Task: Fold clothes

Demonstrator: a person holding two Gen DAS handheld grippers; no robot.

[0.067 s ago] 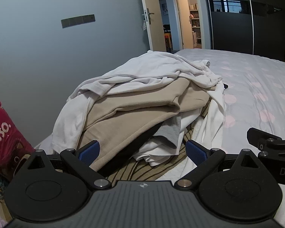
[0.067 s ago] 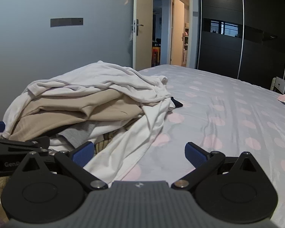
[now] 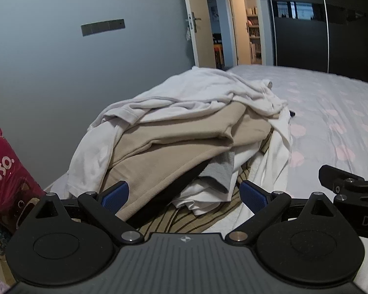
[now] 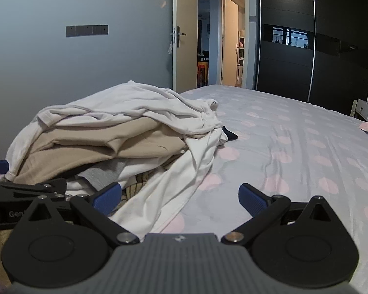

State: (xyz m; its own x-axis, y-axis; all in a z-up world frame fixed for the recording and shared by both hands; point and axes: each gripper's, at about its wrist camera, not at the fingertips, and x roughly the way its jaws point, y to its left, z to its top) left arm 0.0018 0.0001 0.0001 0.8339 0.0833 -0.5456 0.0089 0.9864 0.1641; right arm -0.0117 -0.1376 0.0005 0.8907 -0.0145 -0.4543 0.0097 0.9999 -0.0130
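Clothes pile (image 3: 184, 142) sits heaped at bed (image 4: 294, 147) edge, both grippers spread wide, empty.
Left gripper (image 3: 184, 193) view adds red Lotso bag (image 3: 9, 178); right gripper (image 4: 180, 196) view shows more bedsheet.

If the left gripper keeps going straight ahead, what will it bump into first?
Probably the clothes pile. The open left gripper points at the beige garment, with white and grey pieces just below it; depth is hard to judge.

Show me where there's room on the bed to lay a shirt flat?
Right of the clothes pile the polka-dot sheet lies bare, reaching toward the dark wardrobe. The left edge by the grey wall is crowded with stacked clothes, and a white sleeve trails toward the right gripper.
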